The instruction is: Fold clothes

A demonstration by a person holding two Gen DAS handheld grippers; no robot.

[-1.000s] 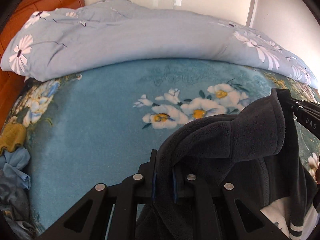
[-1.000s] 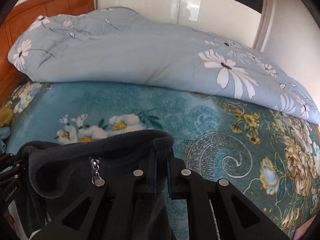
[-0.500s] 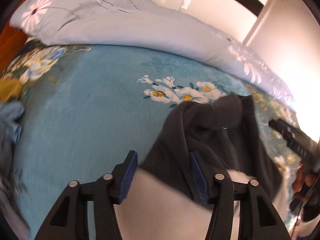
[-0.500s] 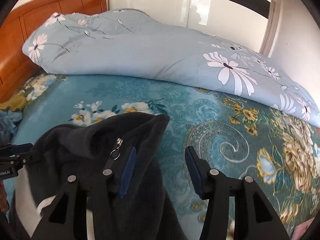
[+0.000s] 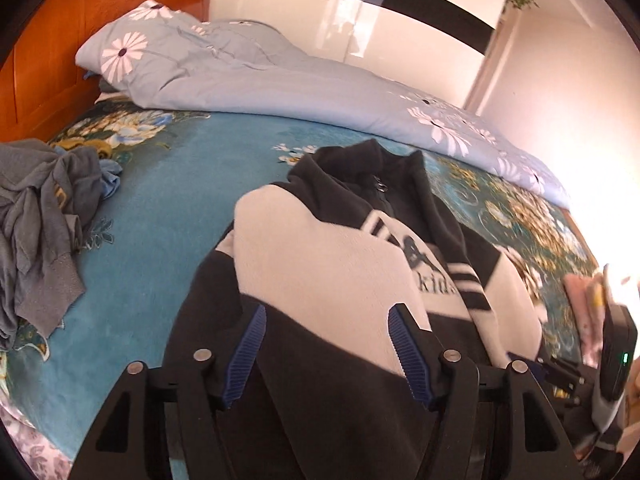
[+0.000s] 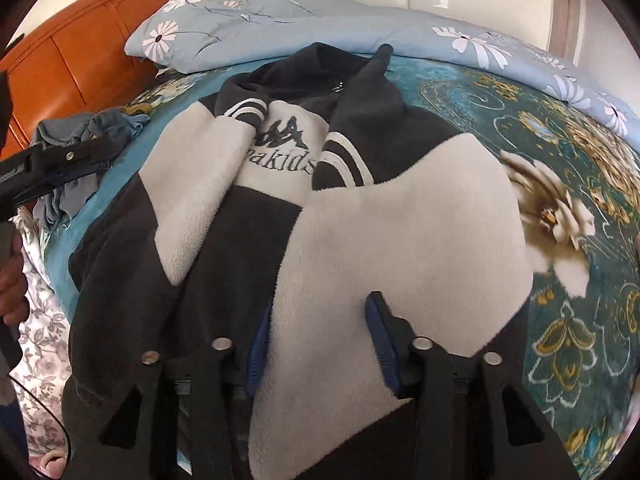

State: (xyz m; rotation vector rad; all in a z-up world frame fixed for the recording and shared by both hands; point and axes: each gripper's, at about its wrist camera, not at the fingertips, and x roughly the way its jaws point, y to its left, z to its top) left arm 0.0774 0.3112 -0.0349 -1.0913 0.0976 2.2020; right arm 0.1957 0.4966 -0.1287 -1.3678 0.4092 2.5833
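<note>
Teal bedspread (image 5: 160,208): fleece jacket (image 6: 400,232) lengthwise, collar toward headboard; left gripper (image 5: 326,350) fingers wide, right gripper (image 6: 318,346) fingers narrowing, both empty.

Left wrist view: close above the fleece jacket (image 5: 328,264), angled down, facing the headboard (image 5: 80,40).
Right wrist view: close over the jacket's other side, same facing.
Shared: jacket, duvet (image 6: 320,12), clothes pile (image 5: 36,220).

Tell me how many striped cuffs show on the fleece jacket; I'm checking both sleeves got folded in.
2. One striped cuff lies left of the chest logo, the other striped cuff right of it, both sleeves crossed over the jacket front. No others visible.
</note>
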